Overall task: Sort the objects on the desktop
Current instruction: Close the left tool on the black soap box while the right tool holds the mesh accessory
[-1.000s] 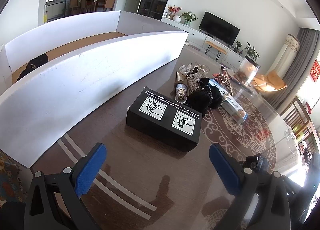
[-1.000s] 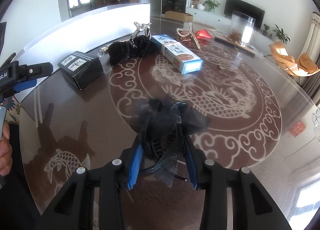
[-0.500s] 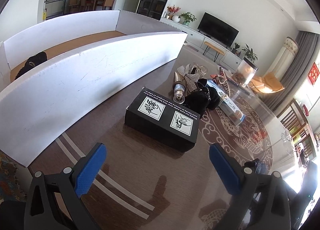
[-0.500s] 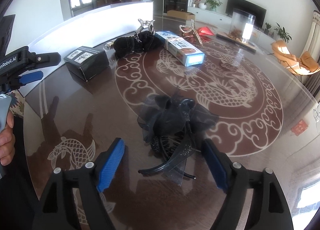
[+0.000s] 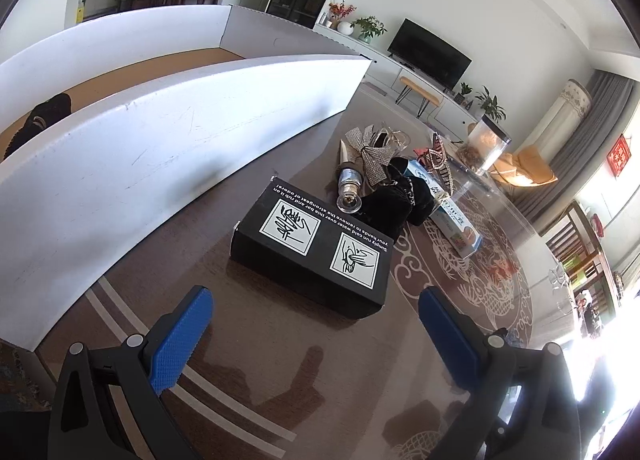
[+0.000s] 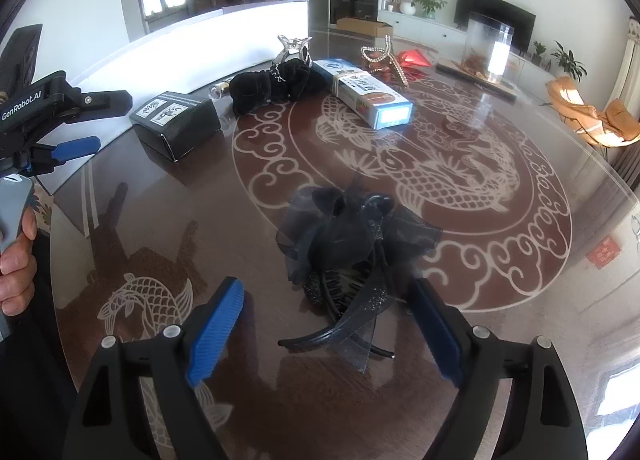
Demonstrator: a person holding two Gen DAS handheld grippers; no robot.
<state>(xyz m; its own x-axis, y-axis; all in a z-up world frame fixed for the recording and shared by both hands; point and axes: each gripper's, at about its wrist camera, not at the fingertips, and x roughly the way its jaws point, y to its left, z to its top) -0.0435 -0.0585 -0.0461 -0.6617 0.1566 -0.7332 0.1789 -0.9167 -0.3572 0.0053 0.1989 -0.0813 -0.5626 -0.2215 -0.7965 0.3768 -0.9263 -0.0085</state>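
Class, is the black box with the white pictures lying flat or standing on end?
Lying flat: the black box rests on the table, printed face up.

Right tool (image 6: 324,334) just opened wide, left tool (image 5: 314,334) agape

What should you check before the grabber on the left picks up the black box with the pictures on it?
1. Left gripper open: ok.
2. Black cardboard box with two white picture labels ahead between the blue pads: ok.
3. Box apart from the black velvet scrunchie: cannot tell.
4. Right gripper let go of the dark organza bow hair clip, jaws just opened: ok.
5. White-walled tray has room: ok.
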